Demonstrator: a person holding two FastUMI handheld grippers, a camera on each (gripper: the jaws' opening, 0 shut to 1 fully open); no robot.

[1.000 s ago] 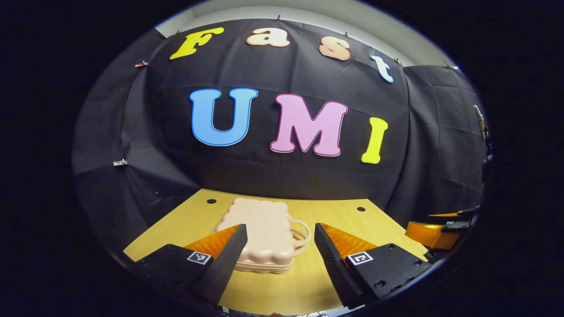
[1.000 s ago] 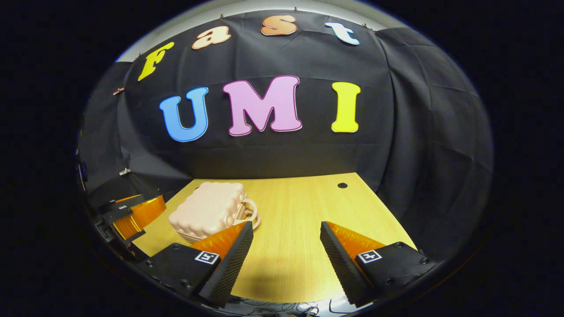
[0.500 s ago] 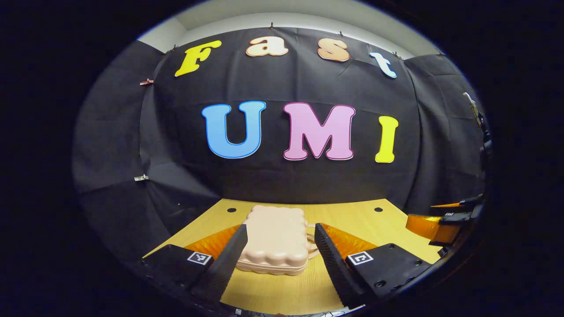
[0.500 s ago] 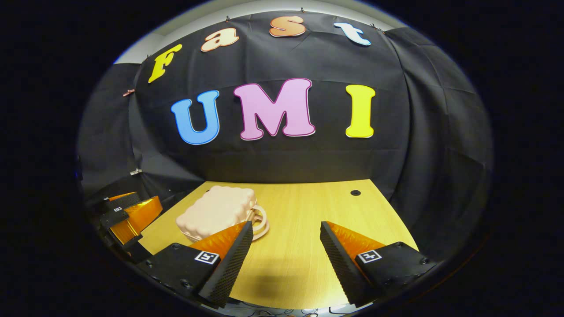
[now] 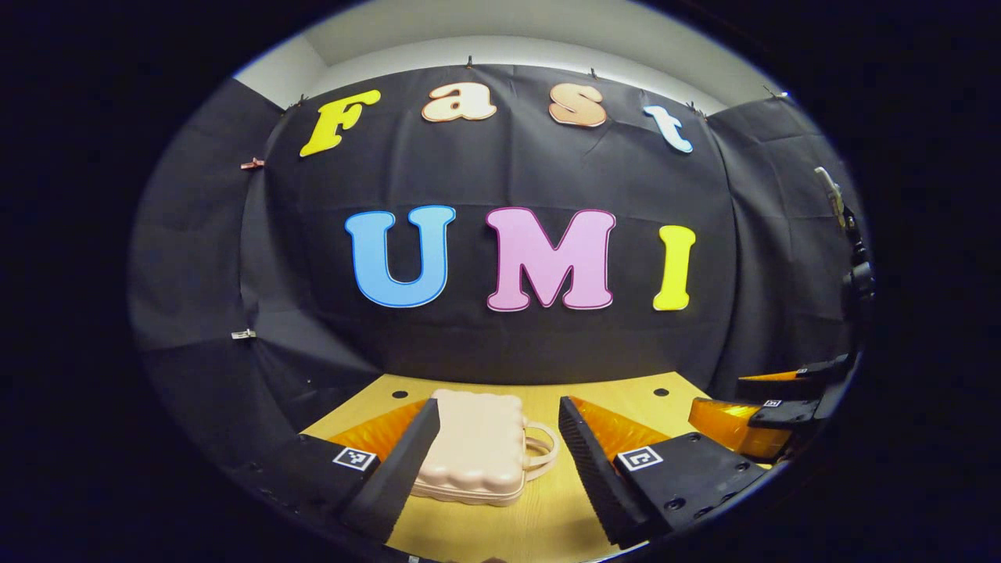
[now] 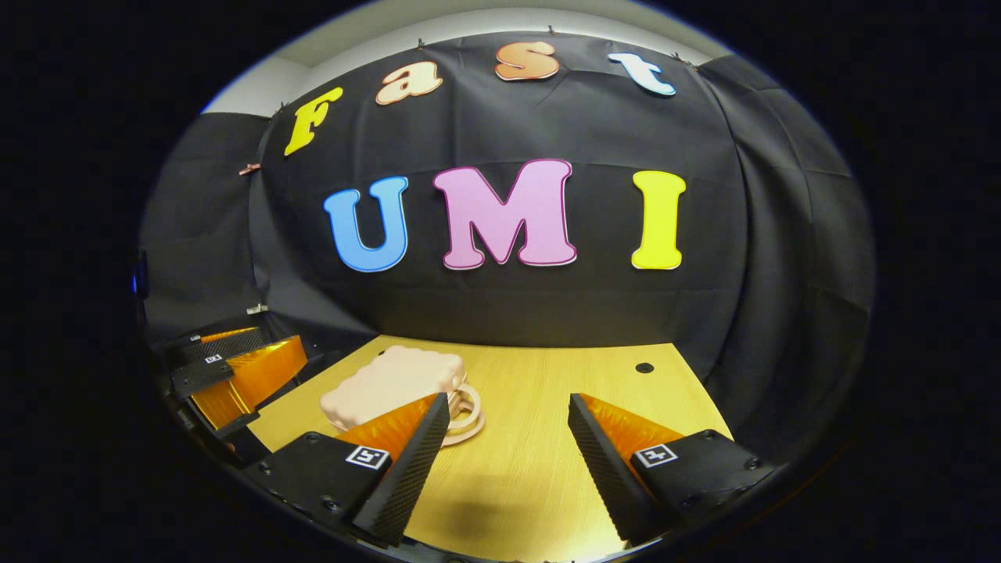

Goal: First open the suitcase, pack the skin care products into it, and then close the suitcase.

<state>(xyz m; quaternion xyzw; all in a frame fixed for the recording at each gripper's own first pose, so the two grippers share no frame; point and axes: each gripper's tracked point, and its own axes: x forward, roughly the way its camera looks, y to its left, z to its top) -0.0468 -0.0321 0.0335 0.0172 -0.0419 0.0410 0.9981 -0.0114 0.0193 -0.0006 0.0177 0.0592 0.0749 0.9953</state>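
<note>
A small pale pink suitcase (image 5: pixel 473 446) with a wavy edge lies flat and closed on the wooden table (image 5: pixel 547 508), its two handles (image 5: pixel 539 452) pointing right. My left gripper (image 5: pixel 499 461) is open just in front of it, the case showing between the fingers without touching them. In the right gripper view the same suitcase (image 6: pixel 389 383) lies left of centre, behind my left finger. My right gripper (image 6: pixel 508 461) is open over bare table (image 6: pixel 532 414). The right gripper (image 5: pixel 751 414) shows at the far right of the left gripper view, and the left gripper (image 6: pixel 235 371) at the far left of the right gripper view.
Black cloth walls close the table at the back and both sides. Small dark holes (image 5: pixel 661 392) (image 6: pixel 644 367) mark the tabletop near its rear edge.
Both views have tilted upward and the grippers sit lower toward the table. The suitcase has slid left again between my left gripper's fingers. Both grippers stay open.
</note>
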